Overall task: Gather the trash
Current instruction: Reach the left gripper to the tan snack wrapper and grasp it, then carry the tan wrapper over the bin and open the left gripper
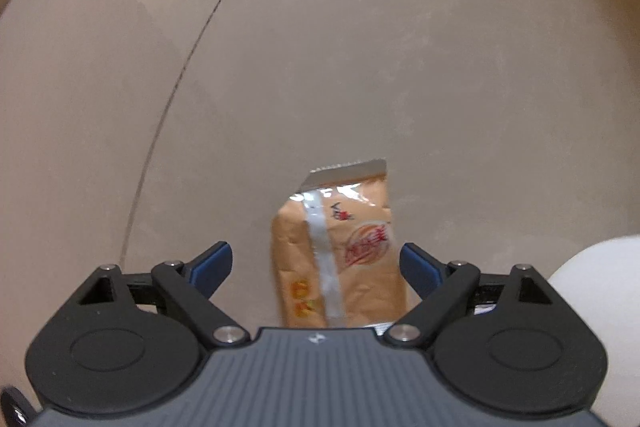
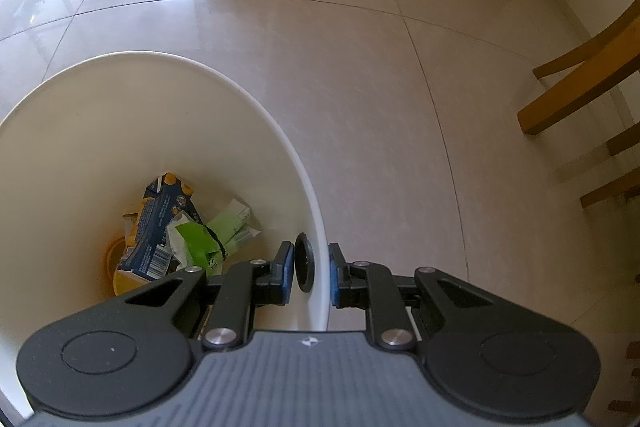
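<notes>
The left gripper [image 1: 316, 269] points steeply down at the tiled floor [image 1: 440, 87], its jaws spread wide with the blue pads [image 1: 212, 267] standing either side of a tan snack wrapper [image 1: 360, 251]. The wrapper lies flat on the floor between the pads; the left pad is clearly apart from it, the right one is just beside its edge, and nothing is gripped. The wrapper has a silver crimped end on the side away from the gripper, a shiny seam strip running along it and red print on its face. A dark grout line [image 1: 192, 55] curves across the floor well to the left of the wrapper, and a white rounded shape, blurred, sits at the right edge of the left wrist view. The right gripper [image 2: 310, 275] is closed on the rim of a white bin [image 2: 240, 131], one pad inside the wall and one outside, with a black ring [image 2: 304, 269] on the inner wall just beside the inside pad. In the bottom of the bin lie a dark blue carton [image 2: 156, 227], a green and white packet [image 2: 208, 235] and something yellow [image 2: 120, 267]. Wooden chair legs [image 2: 580, 83] stand on the floor well to the right of the bin.
</notes>
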Demonstrator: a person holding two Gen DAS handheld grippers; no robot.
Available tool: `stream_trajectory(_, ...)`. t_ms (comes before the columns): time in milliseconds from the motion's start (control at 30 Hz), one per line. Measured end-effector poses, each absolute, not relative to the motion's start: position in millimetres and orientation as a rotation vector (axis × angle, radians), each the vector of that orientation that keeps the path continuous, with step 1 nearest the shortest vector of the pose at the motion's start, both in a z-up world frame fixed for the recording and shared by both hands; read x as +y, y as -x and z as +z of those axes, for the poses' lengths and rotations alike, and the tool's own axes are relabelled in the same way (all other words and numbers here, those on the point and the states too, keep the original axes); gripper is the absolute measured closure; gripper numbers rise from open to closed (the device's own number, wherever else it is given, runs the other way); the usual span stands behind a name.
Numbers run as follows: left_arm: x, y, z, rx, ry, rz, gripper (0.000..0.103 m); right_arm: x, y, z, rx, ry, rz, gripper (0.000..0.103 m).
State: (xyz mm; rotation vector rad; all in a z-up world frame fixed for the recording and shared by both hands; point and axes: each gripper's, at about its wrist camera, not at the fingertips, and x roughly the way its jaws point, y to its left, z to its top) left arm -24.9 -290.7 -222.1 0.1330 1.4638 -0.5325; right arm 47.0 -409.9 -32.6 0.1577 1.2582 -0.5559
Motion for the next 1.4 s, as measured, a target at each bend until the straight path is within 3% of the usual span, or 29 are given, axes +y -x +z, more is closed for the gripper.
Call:
stream_trajectory(467,-325,31,-225,1.469,-0.070,-0.498,0.013,-423,-43,-31,1.242,-0.274,-0.556,0.085)
stream_trajectory(567,-333,32,-228,1.472,-0.062,-0.485,0.022,-426,-42,-31,1.241,-0.293,-0.556,0.085)
stream_trajectory(633,-338,32,-230,1.481,-0.047,-0.486,0.034,-425,-42,-31,1.242,-0.291,-0.556,0.085)
stream_trajectory(1033,-363,23,-221,1.441,-0.065,-0.515,0.041,-426,-42,-30,1.256,-0.307,-0.561,0.086)
stream_trajectory(1233,-365,12,-195,1.412,-0.130,-0.551,0.041,-426,-43,-30,1.259,-0.315,-0.562,0.086)
stream_trajectory(1400,-360,2,-142,1.355,-0.193,-0.607,0.041,-425,-43,-31,1.258,-0.318,-0.562,0.086)
